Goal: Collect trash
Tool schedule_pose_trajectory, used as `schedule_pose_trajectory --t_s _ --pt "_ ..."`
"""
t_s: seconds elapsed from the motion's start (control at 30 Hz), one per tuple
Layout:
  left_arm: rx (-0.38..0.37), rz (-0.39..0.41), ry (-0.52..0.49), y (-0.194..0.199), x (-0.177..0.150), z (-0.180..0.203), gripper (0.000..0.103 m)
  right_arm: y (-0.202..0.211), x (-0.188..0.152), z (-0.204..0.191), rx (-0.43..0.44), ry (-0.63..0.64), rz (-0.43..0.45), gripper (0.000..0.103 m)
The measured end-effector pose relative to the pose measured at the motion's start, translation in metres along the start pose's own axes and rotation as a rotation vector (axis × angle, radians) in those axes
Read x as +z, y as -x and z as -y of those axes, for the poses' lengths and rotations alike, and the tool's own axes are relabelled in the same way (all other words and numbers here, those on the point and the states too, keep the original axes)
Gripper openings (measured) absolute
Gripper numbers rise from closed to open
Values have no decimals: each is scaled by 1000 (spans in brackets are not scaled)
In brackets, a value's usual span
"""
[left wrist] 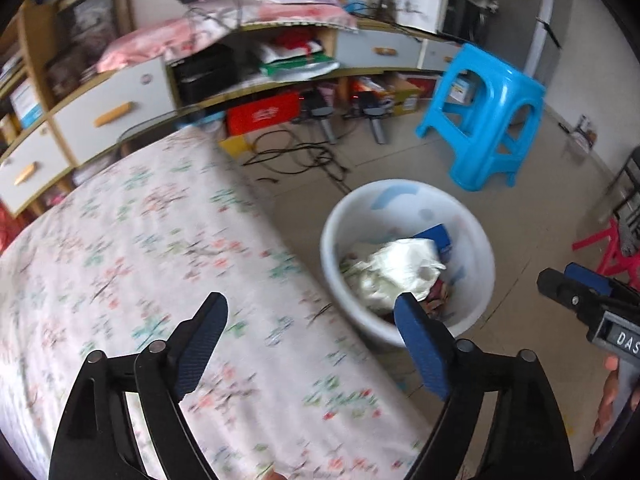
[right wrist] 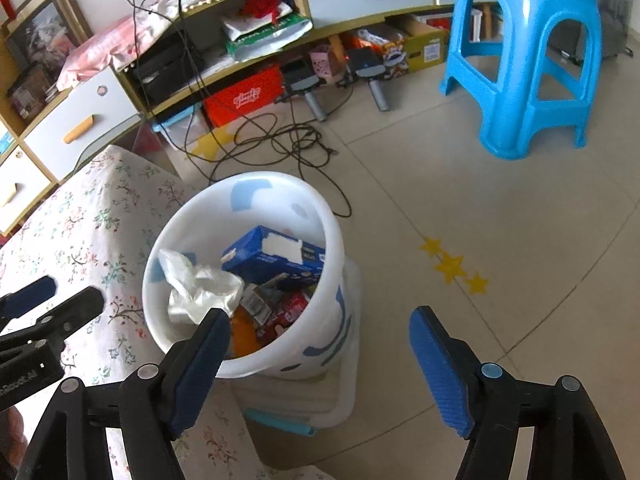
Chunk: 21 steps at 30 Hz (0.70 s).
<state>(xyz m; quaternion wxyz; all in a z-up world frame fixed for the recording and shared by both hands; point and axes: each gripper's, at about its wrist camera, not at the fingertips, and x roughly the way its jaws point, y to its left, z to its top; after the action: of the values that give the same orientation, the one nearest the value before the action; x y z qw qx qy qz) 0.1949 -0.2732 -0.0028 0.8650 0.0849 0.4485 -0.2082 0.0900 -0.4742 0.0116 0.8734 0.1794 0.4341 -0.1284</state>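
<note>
Both your left claw (left wrist: 308, 344) and right claw (right wrist: 320, 360) hang spread and empty, since the trash bucket (right wrist: 320, 344) stands just beside the counter's (left wrist: 132, 240) edge for easy drops.

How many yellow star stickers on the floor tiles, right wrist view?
4: three in a diagonal row right of the white bin, at; one under the cables by the cabinet. Others may be hidden.
</note>
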Motion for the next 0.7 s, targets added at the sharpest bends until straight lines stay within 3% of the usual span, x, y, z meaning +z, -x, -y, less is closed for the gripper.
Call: schedule_pose_trajectory --t_s 0.4,0.47,0.57,0.7 --pt "66 4 90 67 -53 -58 102 21 -17 -38 27 37 36 84" --pt "72 17 103 84 -63 -68 103 24 -22 -49 31 45 29 88" --pt "104 26 114 107 -78 -78 103 29 -26 -70 54 75 5 102" --pt "164 47 156 134 -99 -90 103 48 -35 -100 30 138 22 103"
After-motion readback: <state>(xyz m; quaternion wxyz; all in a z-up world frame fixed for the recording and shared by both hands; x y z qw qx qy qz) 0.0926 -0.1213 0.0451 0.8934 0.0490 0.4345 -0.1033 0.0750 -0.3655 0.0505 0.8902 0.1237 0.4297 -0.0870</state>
